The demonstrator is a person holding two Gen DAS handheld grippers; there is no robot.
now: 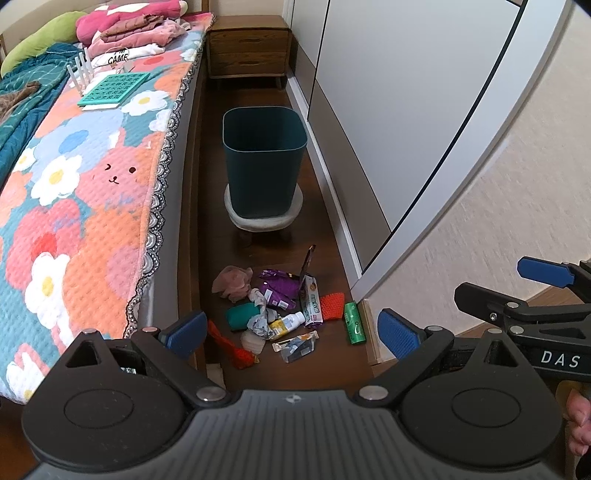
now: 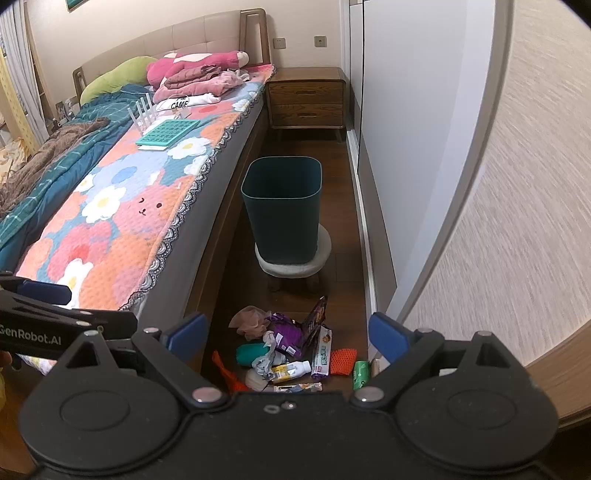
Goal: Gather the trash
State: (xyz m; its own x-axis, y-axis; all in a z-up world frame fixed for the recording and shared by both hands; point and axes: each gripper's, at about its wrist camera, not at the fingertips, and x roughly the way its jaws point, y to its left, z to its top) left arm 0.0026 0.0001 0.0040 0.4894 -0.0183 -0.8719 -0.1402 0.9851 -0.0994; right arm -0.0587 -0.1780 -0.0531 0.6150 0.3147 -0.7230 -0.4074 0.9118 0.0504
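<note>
Left gripper [image 1: 291, 332], bottom of the left wrist view: blue pads spread wide, nothing between them, held above the floor. Right gripper [image 2: 286, 334], bottom of the right wrist view: likewise released and empty, pads wide apart; it also shows at the right edge of the left wrist view. Trash pile [image 1: 280, 314], lower centre of both views, on the dark wooden floor [image 1: 332, 236] between the bed and the wardrobe: clear plastic packet [image 1: 295, 345] nearest; red mesh piece [image 1: 231, 345] at lower left; small white bottle with a yellow label [image 1: 288, 323]; crumpled grey paper [image 1: 260, 317]; teal roll [image 1: 240, 317]; green roll [image 1: 354, 323] at the right, lying apart from the heap; orange mesh piece [image 1: 331, 306]; long snack wrapper [image 1: 312, 301]; purple wrapper [image 1: 279, 286]; pinkish crumpled cloth [image 1: 232, 282] at the far left of the pile. Dark teal bin [image 1: 264, 162], centre of frame beyond the pile: upright, open, standing on a low round grey stool [image 1: 258, 218]. Bed [image 1: 92, 184], left side: flowered quilt, teal grid tray [image 1: 114, 88], folded clothes [image 1: 133, 33] toward the upper left. Wooden nightstand [image 1: 249, 48], top centre. White wardrobe [image 1: 388, 92], right side.
</note>
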